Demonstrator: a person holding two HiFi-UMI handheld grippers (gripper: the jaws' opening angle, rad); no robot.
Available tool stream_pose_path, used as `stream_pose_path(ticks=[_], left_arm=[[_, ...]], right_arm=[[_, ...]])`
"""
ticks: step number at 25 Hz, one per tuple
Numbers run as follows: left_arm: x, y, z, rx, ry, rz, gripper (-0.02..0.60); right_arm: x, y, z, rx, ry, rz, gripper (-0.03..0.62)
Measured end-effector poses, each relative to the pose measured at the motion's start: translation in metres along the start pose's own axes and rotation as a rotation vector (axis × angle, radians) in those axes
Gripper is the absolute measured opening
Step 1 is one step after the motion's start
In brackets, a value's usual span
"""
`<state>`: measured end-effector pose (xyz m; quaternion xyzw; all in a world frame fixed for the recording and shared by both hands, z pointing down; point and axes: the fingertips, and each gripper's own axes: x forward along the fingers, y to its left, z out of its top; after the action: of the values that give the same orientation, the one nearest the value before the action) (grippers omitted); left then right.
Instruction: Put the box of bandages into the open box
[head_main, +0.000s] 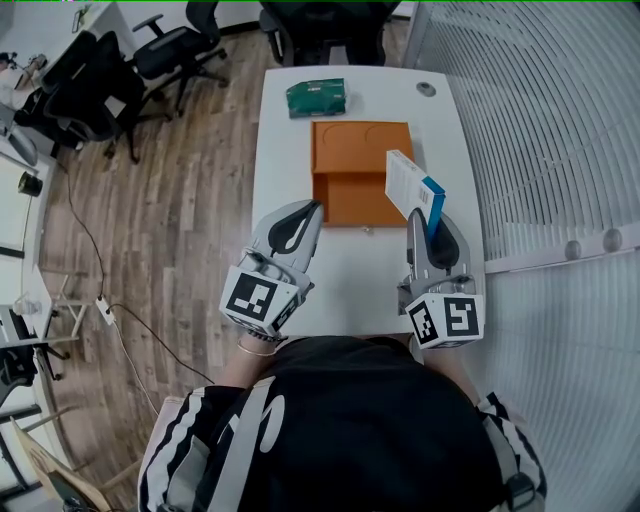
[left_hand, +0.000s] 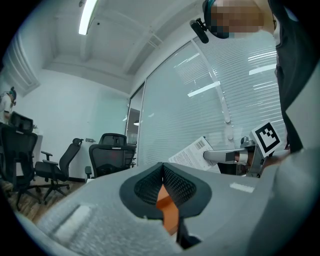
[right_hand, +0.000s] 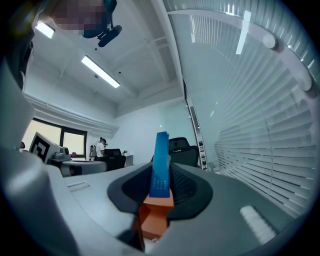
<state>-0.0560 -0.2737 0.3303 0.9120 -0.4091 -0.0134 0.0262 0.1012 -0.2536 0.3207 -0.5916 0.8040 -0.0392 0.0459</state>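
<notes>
Table (head_main: 360, 265): white, long, and it runs away from the person; the near part is bare.
Open box (head_main: 350, 150): orange, it lies flat in the middle of the table. The inside looks empty.
Green package (head_main: 316, 97): it lies near the far end of the table, just beyond the open box and apart from it.
Round cover (head_main: 426, 88): small and grey, set in the table at the far right corner.
Right hand-held gripper (head_main: 425, 215): its jaws are closed on the box of bandages (head_main: 412, 185) and grip it at its near end.
Box of bandages: white with a blue side, held in the air and tilted. In the head view it shows over the right edge of the open box; it is not inside.
Left hand-held gripper (head_main: 312, 208): its jaws are together and nothing is between them. It hovers at the near left corner of the open box.
Floor (head_main: 190, 190): brown wood planks, with a thin cable (head_main: 90, 235) on it at the left.
Office chairs (head_main: 175, 50): black, they stand left of the table and at its far end.
Blinds (head_main: 540, 120): white slats behind a glass wall along the right side.
Ceiling: white, with long lamps.
</notes>
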Motion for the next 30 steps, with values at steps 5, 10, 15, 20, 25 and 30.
stream_pose_path(ticks=[5,10,15,20,25,30], left_arm=[[-0.003,-0.002,0.008,0.008,-0.01,0.033,0.002],[0.0,0.004,0.008,-0.003,0.01,0.069,0.002],[-0.002,0.003,-0.002,-0.023,0.024,0.08,0.002],[-0.001,0.006,-0.01,-0.035,0.033,0.092,0.002],[-0.004,0.011,-0.015,-0.042,0.061,0.12,0.002],[-0.006,0.016,-0.023,-0.049,0.073,0.144,0.002]], right_arm=[[-0.001,-0.004,0.004,-0.015,0.013,0.037,0.08],[0.008,-0.006,0.004,-0.045,0.021,0.078,0.08],[0.012,-0.006,0.003,-0.095,0.043,0.121,0.08],[0.019,0.001,-0.005,-0.19,0.063,0.182,0.08],[0.022,0.012,-0.018,-0.272,0.089,0.27,0.08],[0.027,0.016,-0.03,-0.345,0.123,0.333,0.08]])
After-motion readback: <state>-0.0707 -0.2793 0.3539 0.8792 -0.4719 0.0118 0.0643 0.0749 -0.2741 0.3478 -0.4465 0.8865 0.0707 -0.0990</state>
